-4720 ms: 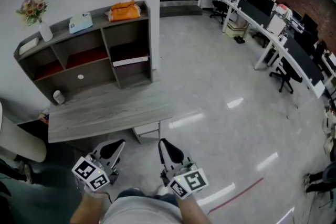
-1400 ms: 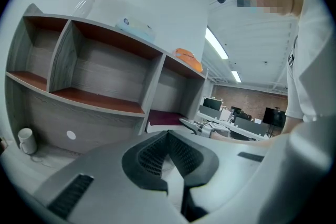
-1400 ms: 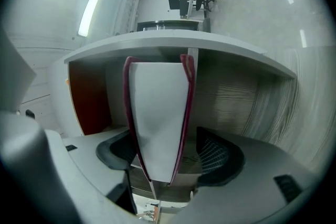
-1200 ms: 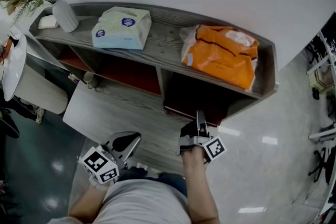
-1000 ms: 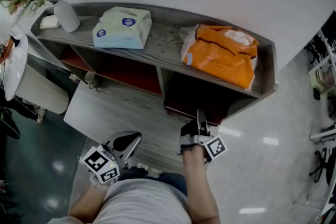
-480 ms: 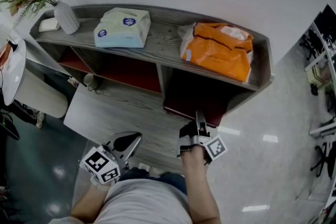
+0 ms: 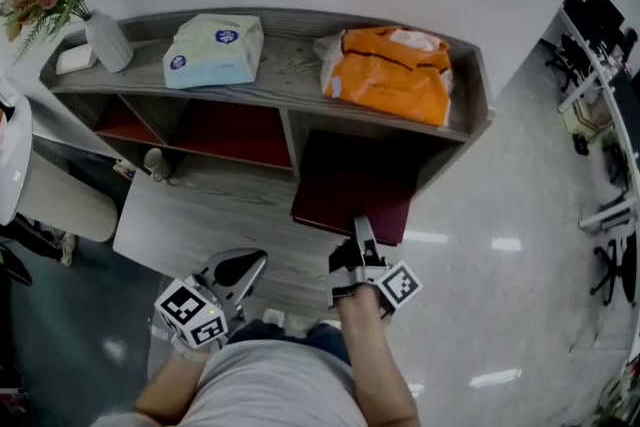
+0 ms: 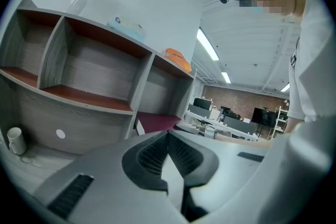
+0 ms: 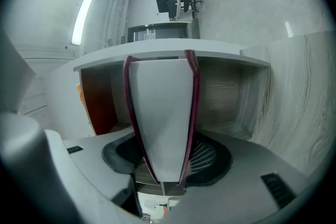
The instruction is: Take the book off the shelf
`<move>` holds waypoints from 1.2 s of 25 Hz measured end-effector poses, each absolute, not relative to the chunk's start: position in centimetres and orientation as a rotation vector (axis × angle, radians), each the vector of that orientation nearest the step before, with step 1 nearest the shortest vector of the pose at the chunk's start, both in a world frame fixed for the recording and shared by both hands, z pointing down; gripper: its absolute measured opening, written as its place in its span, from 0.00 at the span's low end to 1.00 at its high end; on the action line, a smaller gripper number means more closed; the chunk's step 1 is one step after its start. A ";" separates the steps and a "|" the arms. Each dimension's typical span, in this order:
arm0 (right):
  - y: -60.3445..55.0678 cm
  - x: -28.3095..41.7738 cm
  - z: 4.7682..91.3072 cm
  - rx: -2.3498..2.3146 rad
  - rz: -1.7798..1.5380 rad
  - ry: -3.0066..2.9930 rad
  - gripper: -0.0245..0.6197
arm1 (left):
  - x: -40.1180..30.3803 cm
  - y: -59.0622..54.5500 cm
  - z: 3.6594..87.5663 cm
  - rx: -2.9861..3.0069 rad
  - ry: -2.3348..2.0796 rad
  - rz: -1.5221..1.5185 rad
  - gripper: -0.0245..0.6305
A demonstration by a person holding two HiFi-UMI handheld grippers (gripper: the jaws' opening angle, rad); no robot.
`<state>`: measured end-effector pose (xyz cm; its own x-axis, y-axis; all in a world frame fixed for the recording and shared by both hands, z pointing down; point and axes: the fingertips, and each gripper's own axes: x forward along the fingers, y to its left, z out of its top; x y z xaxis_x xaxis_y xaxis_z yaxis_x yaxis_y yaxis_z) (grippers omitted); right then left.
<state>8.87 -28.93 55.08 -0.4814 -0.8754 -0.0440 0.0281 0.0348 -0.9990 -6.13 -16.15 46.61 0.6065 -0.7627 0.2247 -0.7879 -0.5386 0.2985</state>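
Observation:
A dark maroon book [image 7: 350, 187] sticks out of the lower right compartment of the grey shelf [image 7: 290, 77], lying flat. My right gripper [image 7: 358, 250] is shut on its near edge. In the right gripper view the book's white page edge [image 9: 163, 113] runs up between the two pads of the right gripper [image 9: 165, 157], which press on both covers. My left gripper [image 7: 236, 271] hangs low at the left over the low table, shut with nothing in it. In the left gripper view the left gripper [image 8: 168, 136] faces the shelf, and the book [image 8: 157, 122] shows in its compartment.
On the shelf top lie an orange bag [image 7: 385, 75], a pale tissue pack [image 7: 213, 50] and a white vase of flowers [image 7: 100, 40]. A cup [image 7: 155, 162] stands on the low grey table [image 7: 200, 215] before the shelf. A white chair [image 7: 50, 205] is at the left; glossy floor is to the right.
The book has slid out of its compartment toward me, held by the right gripper, which has drawn back a little. The left gripper has stayed in place.

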 end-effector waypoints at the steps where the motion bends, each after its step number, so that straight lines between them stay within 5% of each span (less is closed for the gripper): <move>1: -28.5 9.0 55.0 -0.882 -1.541 1.575 0.39 | -6.0 -16.1 46.6 2.475 -1.231 0.094 0.06; 19: -19.8 11.5 52.7 -1.042 -1.444 1.916 0.39 | 0.4 -16.2 45.3 2.630 -0.905 0.058 0.06; 30: -15.6 15.5 47.7 -1.387 -0.858 2.323 0.39 | 5.2 -14.7 43.8 2.741 -0.665 0.060 0.06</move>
